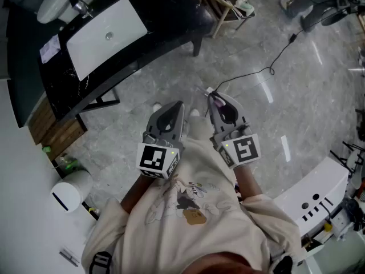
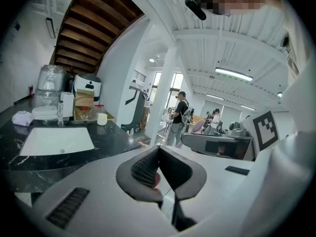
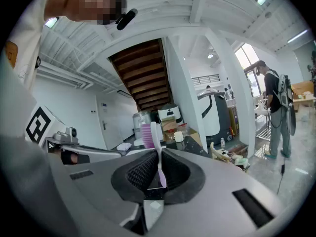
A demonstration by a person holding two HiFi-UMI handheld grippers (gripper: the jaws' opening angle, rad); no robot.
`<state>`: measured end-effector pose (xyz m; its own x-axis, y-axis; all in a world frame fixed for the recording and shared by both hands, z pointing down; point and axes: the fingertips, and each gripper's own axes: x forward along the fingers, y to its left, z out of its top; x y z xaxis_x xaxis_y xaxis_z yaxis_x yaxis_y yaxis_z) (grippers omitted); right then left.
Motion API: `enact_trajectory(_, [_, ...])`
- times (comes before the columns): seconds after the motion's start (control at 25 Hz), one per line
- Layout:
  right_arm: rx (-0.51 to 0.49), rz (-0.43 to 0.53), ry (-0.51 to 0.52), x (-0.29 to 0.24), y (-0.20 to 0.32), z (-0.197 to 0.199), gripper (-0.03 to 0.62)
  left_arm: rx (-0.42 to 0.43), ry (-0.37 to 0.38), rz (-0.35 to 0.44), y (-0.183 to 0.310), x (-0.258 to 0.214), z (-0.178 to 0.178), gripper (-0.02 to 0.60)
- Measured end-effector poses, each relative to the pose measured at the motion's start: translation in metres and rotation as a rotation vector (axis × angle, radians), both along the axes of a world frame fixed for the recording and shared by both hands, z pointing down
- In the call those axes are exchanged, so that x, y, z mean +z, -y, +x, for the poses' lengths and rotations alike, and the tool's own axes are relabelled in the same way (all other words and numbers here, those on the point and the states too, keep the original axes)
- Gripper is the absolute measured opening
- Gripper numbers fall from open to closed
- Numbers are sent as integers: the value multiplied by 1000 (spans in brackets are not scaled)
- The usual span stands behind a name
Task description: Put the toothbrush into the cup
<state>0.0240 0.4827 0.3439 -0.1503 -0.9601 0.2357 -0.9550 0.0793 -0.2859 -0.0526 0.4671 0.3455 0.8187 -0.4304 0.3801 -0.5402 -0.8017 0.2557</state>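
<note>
A toothbrush (image 3: 157, 149) with pink bristles and a white-and-purple handle stands upright between the jaws of my right gripper (image 3: 159, 154), which is shut on it. In the head view its tip (image 1: 210, 91) pokes out past the right gripper (image 1: 215, 99), held in front of the person's chest. My left gripper (image 1: 179, 105) is beside it, jaws together with nothing in them, and looks the same in the left gripper view (image 2: 159, 151). A small white cup (image 2: 102, 118) stands on the black counter (image 2: 106, 135) beyond the basin; the right gripper view shows this cup (image 3: 179, 138) far ahead.
A white basin (image 1: 105, 36) is set in the black counter (image 1: 165, 16) at upper left. A black cable (image 1: 256, 73) runs across the grey floor. A white bin (image 1: 71, 190) stands at lower left, white equipment (image 1: 313, 196) at lower right. People (image 2: 180, 117) stand far off.
</note>
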Motion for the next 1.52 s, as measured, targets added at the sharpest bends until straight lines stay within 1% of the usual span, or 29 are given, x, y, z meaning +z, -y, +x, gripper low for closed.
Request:
enact_trajectory(0.12, [17,-30,-2,11,-16,-1,34,18,-8,-10,-11,7,-1,14])
enact_trajectory(0.2, [4,-40,-8,14,-29,-8,34,27,-10,-10,-19,6,-4,14])
enact_trajectory(0.4, [-30,-71,-2,18,-46,-23,34,23,-16,32,-26,-7,-12,14])
enact_trajectory(0.52, [-48,-51,12,16,-45,-28,34,-18,-18,36,-25,-9,-18,14])
enact_trajectory(0.64, [-82,13,21,4,-46,-33,34,-43,-23,49,-32,-11,-19,14])
enact_trajectory(0.76, [-109,68,-15,0,-50,-30,34,-54,-30,70,-43,-9,-13,14])
enact_trajectory(0.84, [-122,78,-27,0,-50,-28,34,-64,-24,80,-46,-8,-14,14])
enact_trajectory(0.96, [-120,86,-20,-3,-49,-24,34,-72,-14,78,-45,-7,-17,14])
enact_trajectory(1.08, [-113,84,-8,-2,-39,-21,34,-72,-20,81,-33,-5,-13,14])
enact_trajectory(1.24, [-118,75,-5,1,-11,-20,34,-71,-39,89,-5,-7,-7,14])
enact_trajectory(1.36, [-117,73,-12,2,22,-21,34,-67,-46,76,24,-2,-8,14])
enact_trajectory(1.52, [-92,72,-11,-2,79,-21,34,-56,-55,53,81,1,-8,14])
